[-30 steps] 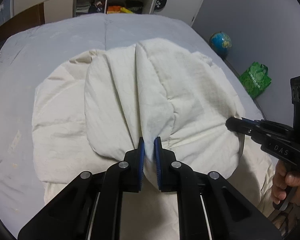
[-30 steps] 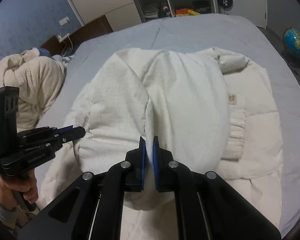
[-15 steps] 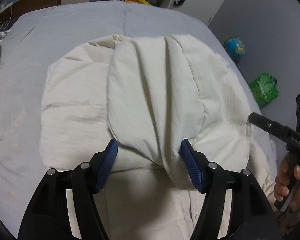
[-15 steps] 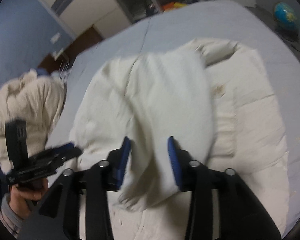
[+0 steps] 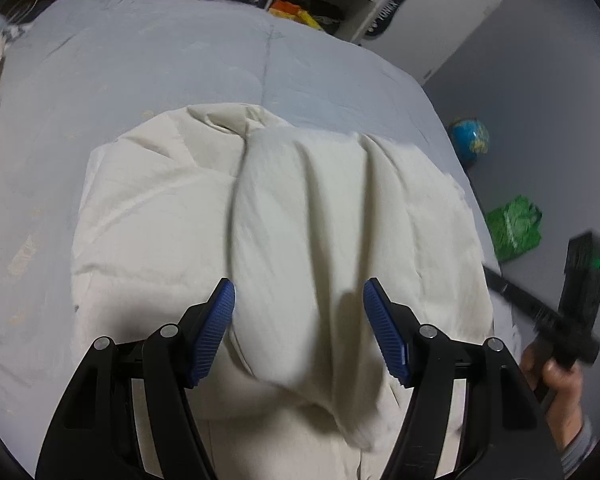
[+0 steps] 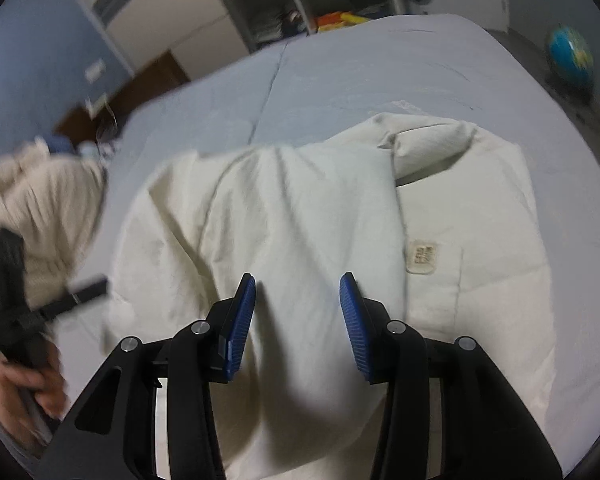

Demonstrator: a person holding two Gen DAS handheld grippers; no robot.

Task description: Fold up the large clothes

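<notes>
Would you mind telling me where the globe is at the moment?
The globe stands on the floor off the bed's right side, beyond the green bag; in the right wrist view it appears at the upper right.

My left wrist camera looks forward and down along its fingers from close above the near end of the cream garment (image 5: 308, 240), facing the bed's (image 5: 160, 72) far end. My right wrist camera does likewise from farther right. Both share the garment, bed, shelving (image 6: 300, 4) and globe (image 5: 469, 136); each glimpses the other tool.
</notes>
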